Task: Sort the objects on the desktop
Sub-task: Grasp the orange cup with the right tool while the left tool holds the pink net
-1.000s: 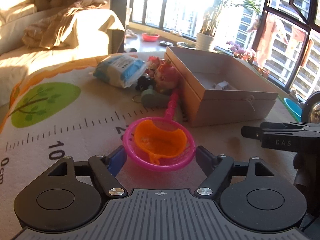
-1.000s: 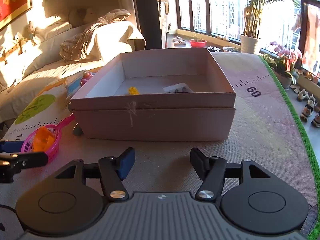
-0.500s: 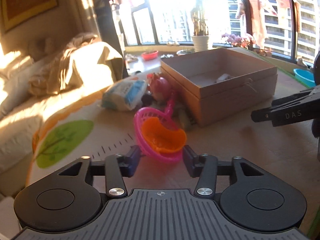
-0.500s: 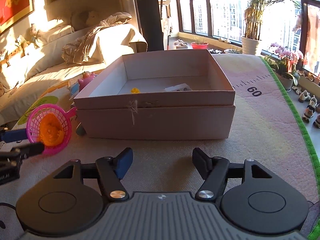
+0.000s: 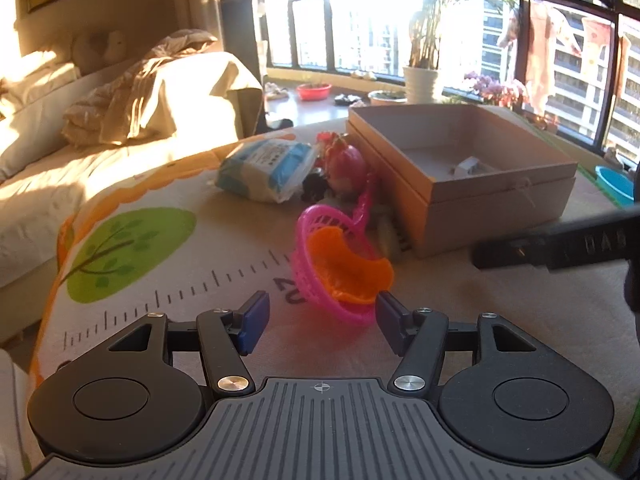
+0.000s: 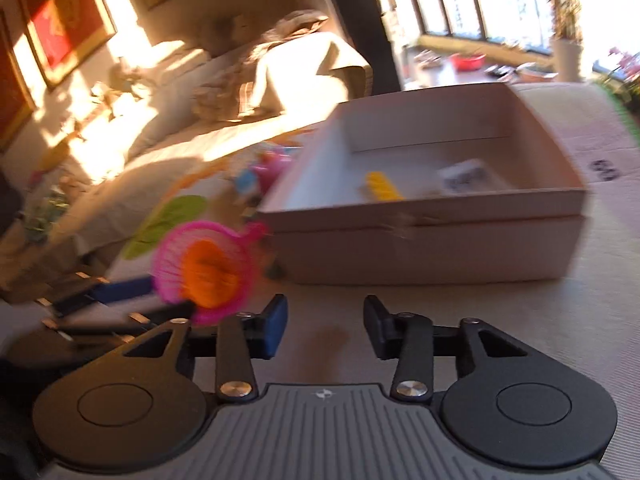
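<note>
A pink toy strainer (image 5: 320, 248) with an orange cup (image 5: 348, 268) in it stands tilted on the mat, its handle pointing toward the cardboard box (image 5: 460, 172). My left gripper (image 5: 318, 322) is open; the strainer's rim touches its right finger and leaves a gap to the left one. In the blurred right wrist view the strainer (image 6: 204, 264) is off the mat at the left, by the left gripper's fingers. My right gripper (image 6: 326, 328) is open and empty in front of the box (image 6: 424, 216), which holds a yellow piece (image 6: 382, 190) and a white item (image 6: 464, 176).
A blue-white tissue pack (image 5: 264, 172), a red-pink toy (image 5: 344, 164) and small dark items lie left of the box. A sofa with blankets (image 5: 120, 112) is at the left. A plant pot (image 5: 420, 84) and windows stand behind. A blue bowl (image 5: 616, 184) sits at the right.
My left gripper closed on the strainer and raised it, then opened wide; the strainer now leans to the right. The right gripper has swung left and tilted, blurring its view.
</note>
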### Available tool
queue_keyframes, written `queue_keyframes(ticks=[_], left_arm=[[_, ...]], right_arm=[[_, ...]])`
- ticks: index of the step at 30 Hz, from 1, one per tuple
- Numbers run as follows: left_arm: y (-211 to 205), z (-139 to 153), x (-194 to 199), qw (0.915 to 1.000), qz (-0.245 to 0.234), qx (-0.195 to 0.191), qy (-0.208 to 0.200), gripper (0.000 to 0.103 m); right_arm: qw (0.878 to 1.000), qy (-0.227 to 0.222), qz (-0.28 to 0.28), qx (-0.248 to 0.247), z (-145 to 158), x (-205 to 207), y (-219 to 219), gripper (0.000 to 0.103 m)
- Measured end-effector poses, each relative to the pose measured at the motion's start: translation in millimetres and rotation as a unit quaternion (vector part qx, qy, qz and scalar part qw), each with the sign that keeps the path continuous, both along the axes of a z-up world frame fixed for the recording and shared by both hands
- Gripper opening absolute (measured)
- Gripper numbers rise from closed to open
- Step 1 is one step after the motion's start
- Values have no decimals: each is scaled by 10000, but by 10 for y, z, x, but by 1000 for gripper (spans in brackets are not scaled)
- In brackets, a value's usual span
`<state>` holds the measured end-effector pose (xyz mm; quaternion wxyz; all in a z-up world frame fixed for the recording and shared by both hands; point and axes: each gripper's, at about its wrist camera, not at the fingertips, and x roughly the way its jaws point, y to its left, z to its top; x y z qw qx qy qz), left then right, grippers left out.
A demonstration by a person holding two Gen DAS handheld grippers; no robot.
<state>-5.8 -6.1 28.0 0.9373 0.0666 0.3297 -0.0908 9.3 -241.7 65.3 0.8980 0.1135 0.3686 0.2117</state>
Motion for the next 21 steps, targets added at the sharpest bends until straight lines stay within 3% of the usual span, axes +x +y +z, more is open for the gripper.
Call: queue_keyframes(ticks=[3, 8, 11, 12, 17, 21], left_arm=[[40, -18, -24, 10000, 11, 49, 56, 64], [99, -37, -38, 9999, 35, 46, 115, 64], [135, -43, -49, 9999, 41, 28, 132, 69], [147, -43, -60, 9999, 39, 13, 126, 70], [170, -19, -83, 9999, -3, -87, 69, 82], [125, 17, -84, 9999, -75, -137, -12, 84]], right_arm=[[9985, 146, 437, 294, 76, 140, 272, 35], [9972, 2, 736, -106, 54, 280, 741, 35], [9965, 126, 789, -253, -7, 344, 846, 12], [9963, 152, 802, -271, -14, 350, 840, 7], [9970, 22, 674, -382, 10, 199, 596, 6], [9984, 42, 361, -441, 19, 68, 270, 6]])
